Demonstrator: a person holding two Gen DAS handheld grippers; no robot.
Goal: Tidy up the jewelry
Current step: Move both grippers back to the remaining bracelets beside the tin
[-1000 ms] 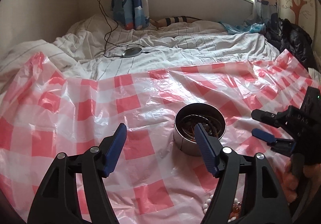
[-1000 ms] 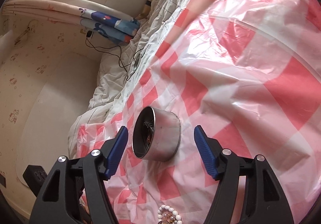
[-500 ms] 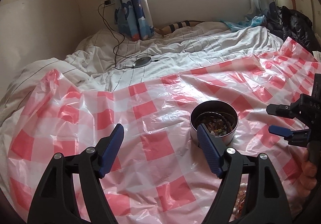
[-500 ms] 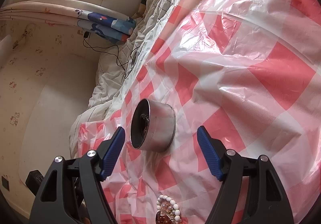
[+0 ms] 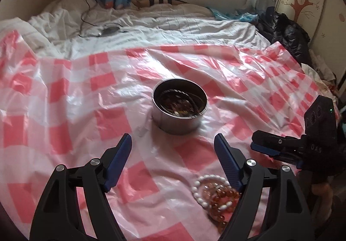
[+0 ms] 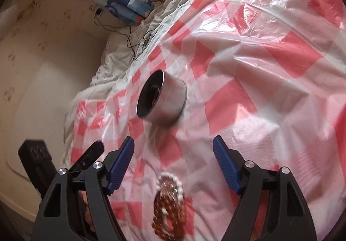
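Note:
A round metal tin (image 5: 179,109) with dark jewelry inside stands on the red-and-white checked plastic sheet (image 5: 64,94); it also shows in the right wrist view (image 6: 162,102). A pile of white and amber bead bracelets (image 5: 216,195) lies on the sheet in front of it, also in the right wrist view (image 6: 169,204). My left gripper (image 5: 173,148) is open and empty, short of the tin. My right gripper (image 6: 173,150) is open and empty above the bracelets; it appears at the right of the left wrist view (image 5: 266,146).
The sheet covers a bed with white bedding (image 5: 151,24). A cable and a round disc (image 5: 110,30) lie on the bedding at the back. Dark clothes (image 5: 285,31) are heaped at the far right by the wall. A window is behind the bed.
Both grippers have pulled back from the tin toward the near edge. The bead bracelets have come further into both views. Both grippers stayed open.

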